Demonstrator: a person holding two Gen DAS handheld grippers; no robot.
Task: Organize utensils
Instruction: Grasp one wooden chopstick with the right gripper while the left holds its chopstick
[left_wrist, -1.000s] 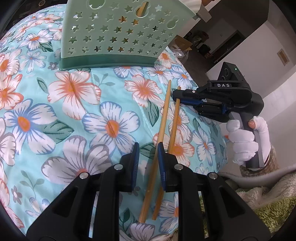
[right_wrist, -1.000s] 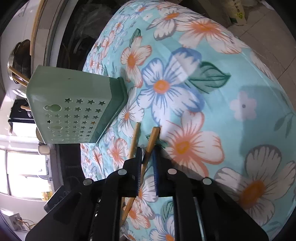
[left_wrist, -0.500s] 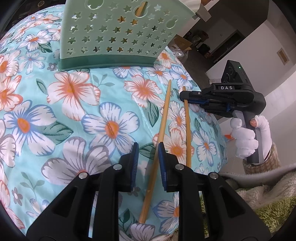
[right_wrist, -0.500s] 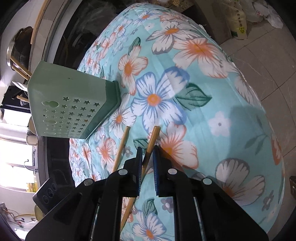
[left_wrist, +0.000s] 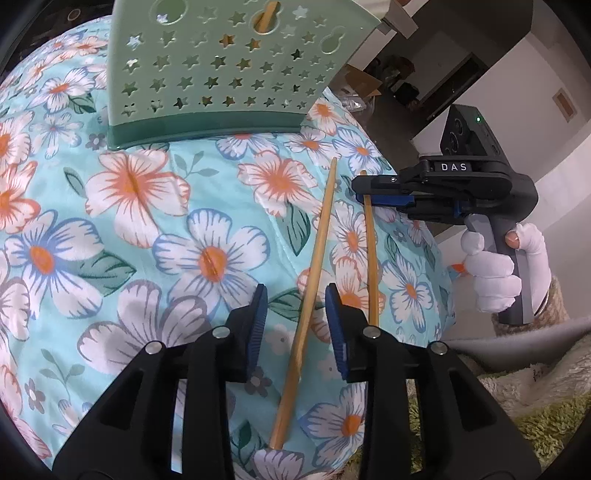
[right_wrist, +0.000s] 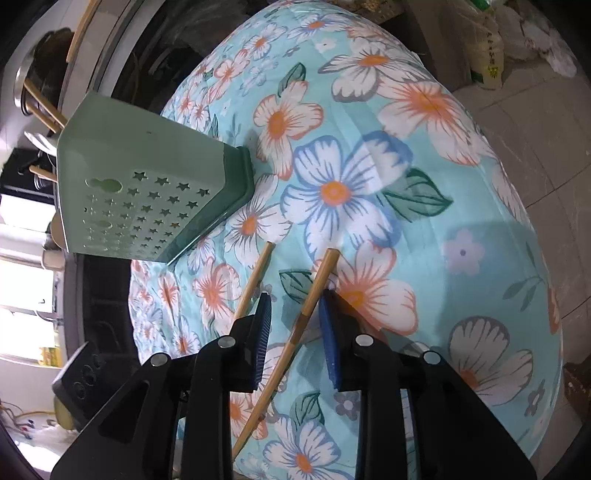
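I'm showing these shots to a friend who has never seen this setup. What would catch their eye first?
Probably the loud floral tablecloth that fills both views. On it lie two wooden chopsticks, one between the opening jaws of the left gripper, neither pad touching it, the other between those of the right gripper, which are opening too. Behind them stands a pale green utensil holder with star-shaped holes.

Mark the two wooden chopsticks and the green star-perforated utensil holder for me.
longer wooden chopstick (left_wrist: 317, 254), left wrist view, mid-shaft.
shorter wooden chopstick (left_wrist: 370, 251), left wrist view, mid-shaft.
green star-perforated utensil holder (left_wrist: 229, 70), left wrist view, perforated front wall.
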